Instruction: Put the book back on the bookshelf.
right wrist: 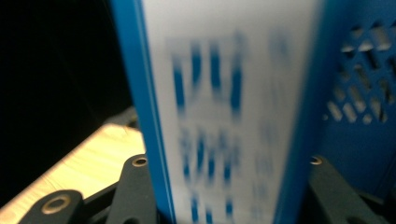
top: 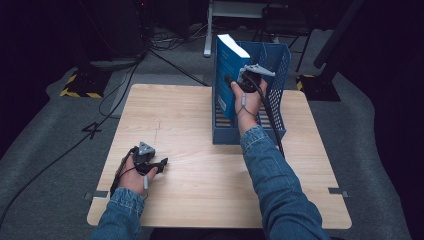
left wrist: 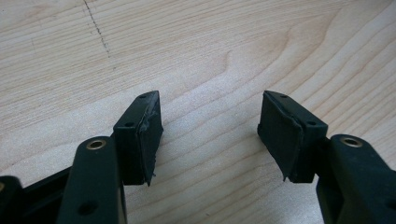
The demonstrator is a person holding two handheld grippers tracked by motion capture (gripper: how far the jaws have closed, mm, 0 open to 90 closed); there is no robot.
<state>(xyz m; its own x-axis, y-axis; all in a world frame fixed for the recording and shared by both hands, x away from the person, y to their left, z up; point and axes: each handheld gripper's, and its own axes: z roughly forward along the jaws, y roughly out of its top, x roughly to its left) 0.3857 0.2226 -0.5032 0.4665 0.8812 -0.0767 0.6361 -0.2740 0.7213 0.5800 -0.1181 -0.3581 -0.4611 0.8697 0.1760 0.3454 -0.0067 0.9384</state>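
A thick blue book (top: 228, 70) with a white page edge stands upright in the left part of a blue slotted file rack (top: 276, 70) at the table's far side. My right gripper (top: 234, 84) is shut on the book, one jaw on each cover. In the right gripper view the book's white spine (right wrist: 233, 93) with blurred blue print rises between the jaws of the right gripper (right wrist: 229, 191), and the rack wall (right wrist: 359, 93) stands to the right. My left gripper (top: 161, 164) rests low over the table at the near left, open, and the left gripper (left wrist: 210, 135) has bare wood between its pads.
The light wooden table (top: 200, 175) has free room in the middle and at the near right. Its surface (left wrist: 210, 56) lies under the left jaws, and its far edge (right wrist: 93, 154) meets darkness. Cables and stands (top: 165, 45) lie on the grey floor behind.
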